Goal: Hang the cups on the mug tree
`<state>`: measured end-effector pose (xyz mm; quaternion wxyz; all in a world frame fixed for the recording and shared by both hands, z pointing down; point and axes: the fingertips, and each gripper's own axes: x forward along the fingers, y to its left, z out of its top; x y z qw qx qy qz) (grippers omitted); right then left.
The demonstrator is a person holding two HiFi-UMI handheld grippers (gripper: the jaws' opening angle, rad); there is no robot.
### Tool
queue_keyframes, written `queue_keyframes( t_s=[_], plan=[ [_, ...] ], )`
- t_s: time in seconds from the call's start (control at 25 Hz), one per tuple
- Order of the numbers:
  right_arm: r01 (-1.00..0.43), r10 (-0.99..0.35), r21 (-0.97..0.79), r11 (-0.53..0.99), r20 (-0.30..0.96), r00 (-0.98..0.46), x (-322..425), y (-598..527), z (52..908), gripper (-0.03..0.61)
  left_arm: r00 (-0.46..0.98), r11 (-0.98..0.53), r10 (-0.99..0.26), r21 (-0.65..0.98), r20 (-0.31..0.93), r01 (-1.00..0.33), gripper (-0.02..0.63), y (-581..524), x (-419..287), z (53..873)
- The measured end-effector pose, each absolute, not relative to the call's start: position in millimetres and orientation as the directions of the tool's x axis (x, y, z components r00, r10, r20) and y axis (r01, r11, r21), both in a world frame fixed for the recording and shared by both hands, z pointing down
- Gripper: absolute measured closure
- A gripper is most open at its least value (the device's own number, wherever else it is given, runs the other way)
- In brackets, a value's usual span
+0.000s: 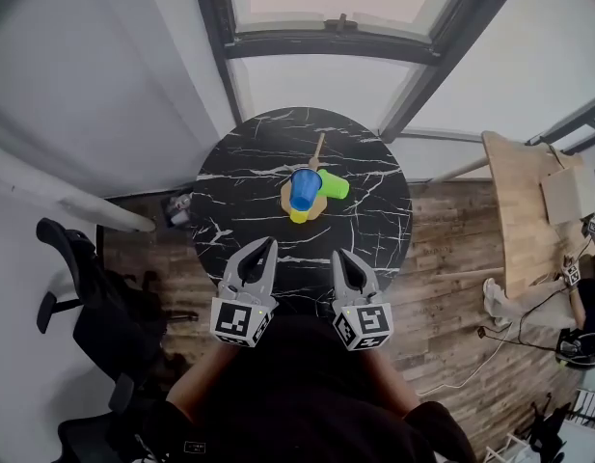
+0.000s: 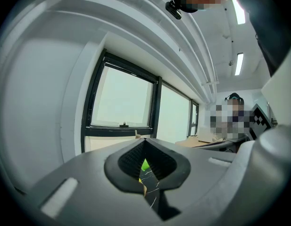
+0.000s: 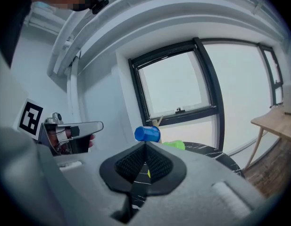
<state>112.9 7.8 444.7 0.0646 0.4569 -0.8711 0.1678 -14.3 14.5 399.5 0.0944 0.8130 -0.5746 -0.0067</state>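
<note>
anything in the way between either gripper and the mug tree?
Nothing visible. Only bare black tabletop lies between the left gripper, the right gripper and the mug tree, where the blue cup, green cup and yellow cup sit. Both grippers are shut and empty.

Round black marble table (image 1: 247, 189), mug tree (image 1: 317, 207)

Closed right gripper (image 3: 145, 149), blue cup (image 3: 147, 134) and probably green cup (image 3: 174, 145) beyond
</note>
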Motion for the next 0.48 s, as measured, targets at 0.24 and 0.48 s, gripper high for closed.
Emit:
queue_keyframes(
  t_s=[0.24, 0.48],
  plan=[
    [-0.819, -0.779, -0.230, 0.527, 0.255, -0.573, 113.2, 8.8, 442.3, 0.578, 0.342, -0.324, -0.934, 0.160, 0.100, -0.932, 0.613, 16.2, -13.5, 400.3],
    [-0.817, -0.779, -0.225, 0.532, 0.250, -0.576, 112.2, 11.4, 442.7, 0.578, 0.344, -0.326, -0.934, 0.160, 0.098, -0.932, 0.612, 18.3, -14.5, 404.1]
  ],
)
